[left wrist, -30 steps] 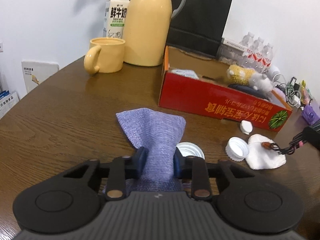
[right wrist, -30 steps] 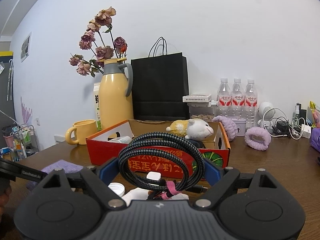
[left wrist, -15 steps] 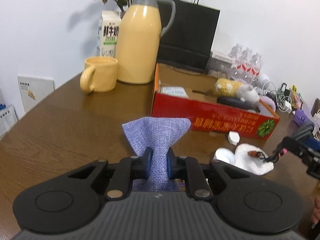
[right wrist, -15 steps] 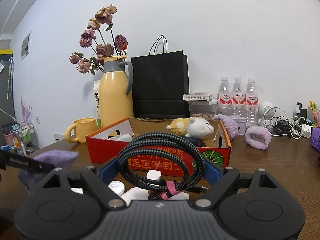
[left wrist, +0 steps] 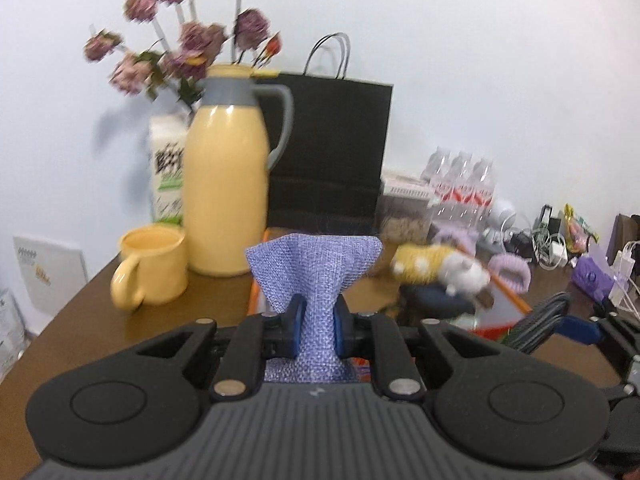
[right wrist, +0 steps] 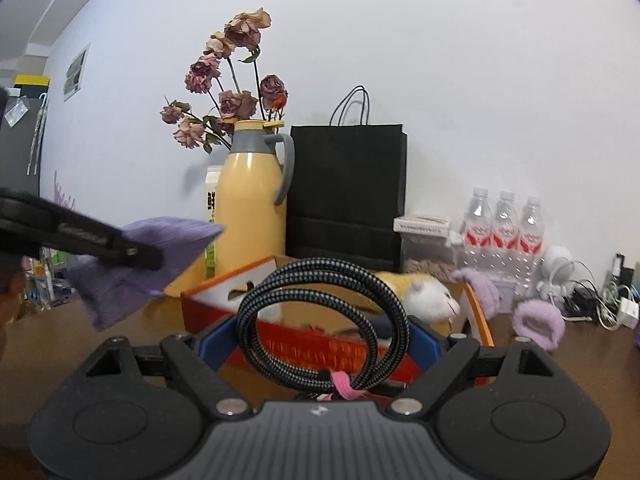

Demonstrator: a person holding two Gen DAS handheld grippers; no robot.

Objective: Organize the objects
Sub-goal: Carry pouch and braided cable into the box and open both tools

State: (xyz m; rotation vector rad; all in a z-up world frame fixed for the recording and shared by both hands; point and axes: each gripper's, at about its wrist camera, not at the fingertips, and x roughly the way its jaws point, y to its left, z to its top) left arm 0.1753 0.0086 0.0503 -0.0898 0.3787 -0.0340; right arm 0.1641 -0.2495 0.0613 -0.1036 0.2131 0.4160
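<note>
My left gripper (left wrist: 318, 328) is shut on a purple woven cloth (left wrist: 314, 264), which hangs in the air and fans out above the pads. In the right wrist view the same cloth (right wrist: 120, 280) and the left gripper (right wrist: 136, 254) hover at the left, just short of the red cardboard box (right wrist: 320, 348). My right gripper (right wrist: 320, 336) stands wide, its blue pads pressing on a coil of black braided cable (right wrist: 332, 268) tied with a pink band. A yellow and white plush toy (right wrist: 424, 300) lies in the box. From the left wrist view the box's orange rim (left wrist: 508, 292) shows behind the toy (left wrist: 436, 270).
A yellow jug (left wrist: 228, 196) with dried flowers, a yellow mug (left wrist: 154, 268), a milk carton (left wrist: 168, 172) and a black paper bag (left wrist: 332, 152) stand behind the box. Water bottles (right wrist: 504, 232), purple headbands (right wrist: 538, 324) and chargers (right wrist: 616, 308) crowd the right of the brown table (right wrist: 48, 344).
The left gripper closed tighter on the cloth and lifted it off the table toward the box. The right gripper shifted a little with the cable coil still in it.
</note>
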